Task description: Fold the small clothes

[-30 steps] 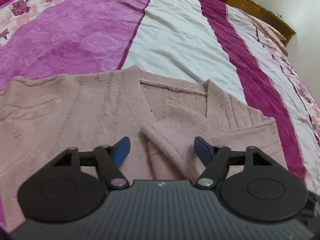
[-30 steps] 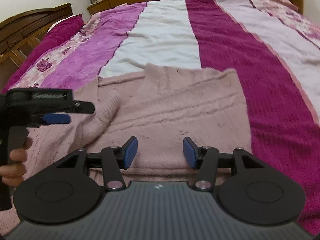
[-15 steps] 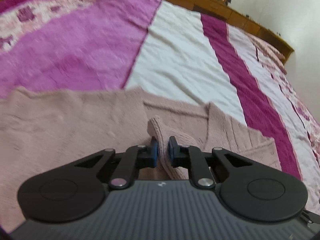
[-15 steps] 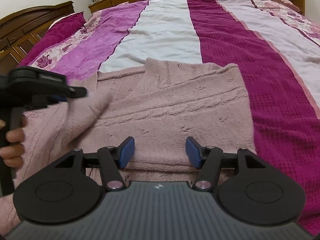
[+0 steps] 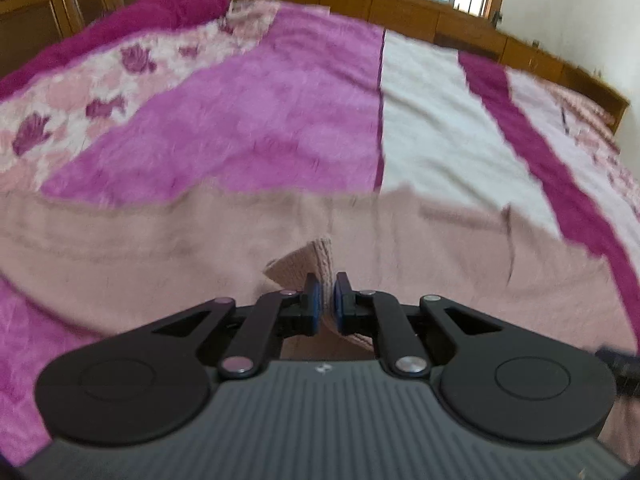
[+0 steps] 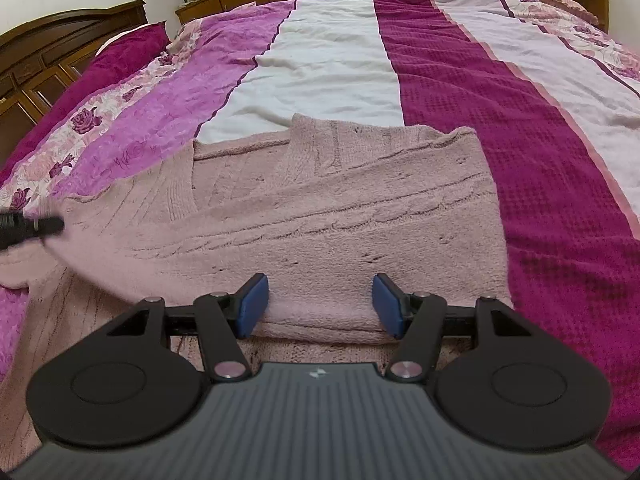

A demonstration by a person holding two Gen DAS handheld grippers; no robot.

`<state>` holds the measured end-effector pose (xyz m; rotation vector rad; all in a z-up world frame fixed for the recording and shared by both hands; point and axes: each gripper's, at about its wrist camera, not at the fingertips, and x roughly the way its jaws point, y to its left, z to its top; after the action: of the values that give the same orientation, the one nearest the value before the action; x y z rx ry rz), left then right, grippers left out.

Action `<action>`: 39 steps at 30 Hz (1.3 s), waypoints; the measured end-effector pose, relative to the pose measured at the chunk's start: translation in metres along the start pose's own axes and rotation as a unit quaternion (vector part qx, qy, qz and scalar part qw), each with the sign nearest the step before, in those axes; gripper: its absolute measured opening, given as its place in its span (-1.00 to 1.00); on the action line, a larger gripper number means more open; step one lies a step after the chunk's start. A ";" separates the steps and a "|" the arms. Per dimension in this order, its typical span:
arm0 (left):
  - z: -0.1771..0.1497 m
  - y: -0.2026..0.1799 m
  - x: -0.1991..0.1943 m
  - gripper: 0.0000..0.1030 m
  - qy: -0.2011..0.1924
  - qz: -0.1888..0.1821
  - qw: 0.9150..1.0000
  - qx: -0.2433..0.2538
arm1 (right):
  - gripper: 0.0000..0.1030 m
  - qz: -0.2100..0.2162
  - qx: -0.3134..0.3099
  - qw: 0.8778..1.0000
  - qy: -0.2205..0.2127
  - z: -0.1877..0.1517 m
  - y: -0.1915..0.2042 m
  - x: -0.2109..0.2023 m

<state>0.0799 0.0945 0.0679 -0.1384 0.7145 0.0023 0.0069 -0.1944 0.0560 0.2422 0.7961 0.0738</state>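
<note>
Left wrist view: left gripper (image 5: 325,300) clamped narrow on a ribbed edge of the dusty-pink knitted cardigan (image 5: 200,240); blue pads (image 5: 316,300) pinch the fold of knit w/ almost no gap. Frame blurred, so which part of the garment it is (sleeve cuff vs front band) I cannot tell for sure. Cardigan lies spread across the lower half of the view, on the magenta, pink and white striped bedspread (image 5: 280,120), which fills 10 to 2 o'clock.

Right wrist view: right gripper (image 6: 320,306) stands wide, nothing pinched. Its blue pads sit either side of a doubled edge of the cardigan (image 6: 320,216) at 6 o'clock; whether they touch the knit is unclear. Right-hand side panel looks already laid over the body, edge fairly straight at 3 o'clock. Left gripper's black tip (image 6: 32,226) shows at 9 o'clock, w/ knit lifted beside it. Bedspread (image 6: 520,160) bare beyond the neckline at 12.

Progress, est.: early to mid. One side fold appears done; left portion is in hand, not yet laid. Remaining, prob.: bring left part over, then fold bottom to top.
</note>
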 end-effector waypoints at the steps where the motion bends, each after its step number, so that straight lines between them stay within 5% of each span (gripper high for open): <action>1: -0.006 0.003 0.001 -0.78 0.009 0.006 1.000 0.003 | 0.28 0.000 0.000 1.000 0.001 0.000 0.000 0.000; 6: -0.028 0.019 0.006 -0.64 0.042 0.005 0.999 -0.009 | 0.28 -0.002 -0.002 1.000 0.003 0.001 0.001 0.000; 14: -0.016 0.031 0.008 -0.18 0.028 -0.014 0.999 -0.034 | 0.28 -0.017 0.017 1.000 -0.011 0.027 -0.020 -0.003; 25: -0.006 0.033 0.043 -0.21 0.047 -0.018 0.997 -0.058 | 0.34 -0.087 0.043 0.995 -0.021 0.075 -0.080 0.037; 28: -0.005 0.028 0.045 -0.64 0.042 -0.027 0.998 -0.042 | 0.34 -0.085 0.049 0.995 -0.009 0.083 -0.087 0.055; 29: -0.005 0.026 0.045 -0.70 0.040 -0.029 0.998 -0.039 | 0.29 -0.078 0.051 0.996 -0.006 0.083 -0.087 0.059; 31: -0.005 0.021 0.042 -0.75 0.030 -0.029 0.999 -0.030 | -0.58 -0.063 0.048 0.997 -0.010 0.083 -0.086 0.062; 32: -0.003 0.019 0.039 -0.76 0.020 -0.028 0.999 -0.024 | -0.77 -0.062 0.041 0.997 -0.016 0.083 -0.083 0.061; 39: 0.013 0.015 0.032 -0.76 -0.044 -0.038 0.998 -0.022 | -0.82 -0.083 0.060 0.991 -0.081 0.082 -0.090 0.040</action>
<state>0.1123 0.1095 0.0547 -0.2075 0.6215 -0.0487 0.0912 -0.2910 0.0610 0.2904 0.6561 -0.1500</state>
